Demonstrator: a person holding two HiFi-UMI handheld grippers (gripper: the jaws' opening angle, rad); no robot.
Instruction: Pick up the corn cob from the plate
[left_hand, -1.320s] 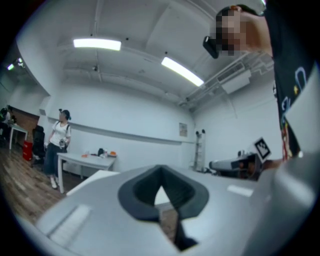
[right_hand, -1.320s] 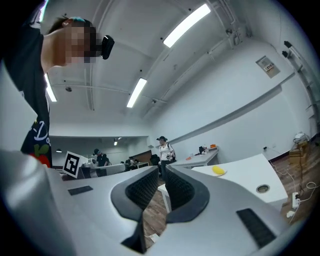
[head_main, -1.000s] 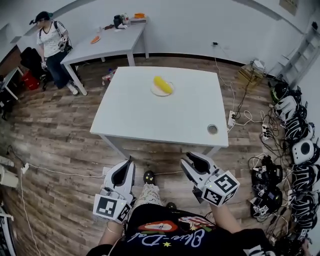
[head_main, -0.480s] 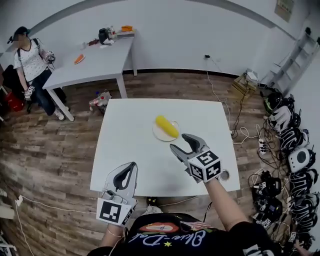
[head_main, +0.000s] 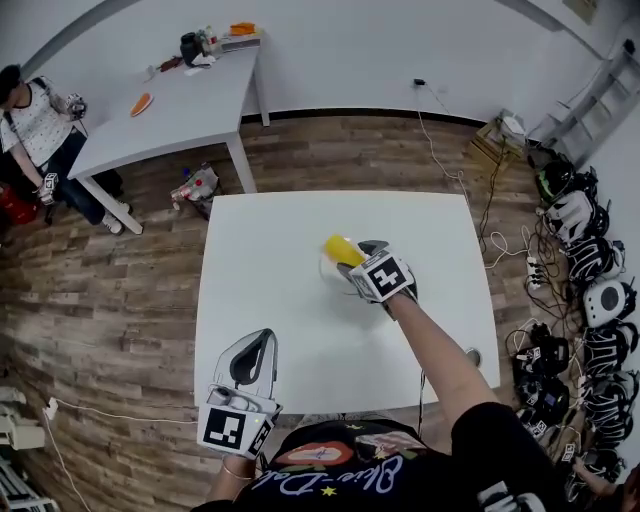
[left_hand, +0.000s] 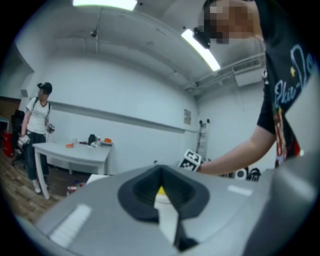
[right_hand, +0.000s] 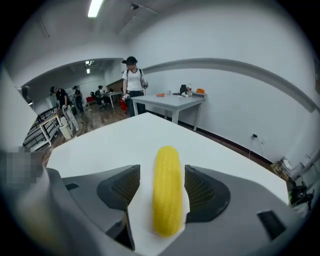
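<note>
The white tabletop (head_main: 265, 300) carries a pale plate (head_main: 326, 268) a little toward 12 o'clock from its middle and a small round object (head_main: 472, 354) near its 4 o'clock corner, well apart from the plate.

1. You have one corn cob (head_main: 340, 247).
2. There is one plate (head_main: 326, 268) under it.
3. You hold two grippers: the left gripper (head_main: 260, 342) and the right gripper (head_main: 358, 255). The jaws of the right one are opening, with the corn cob between them.
4. You can count two tables: the white table (head_main: 270, 260) in front of you and the far table (head_main: 190, 100) near the wall.
5. On the far table you see two orange things (head_main: 142, 103); the dark things beside them are too small to count.
6. One person (head_main: 30, 115) is beside the far table. The right gripper view shows more people far behind, too small to count.
7. Many devices (head_main: 605, 300) lie on the floor at the right; you cannot count them exactly.
</note>
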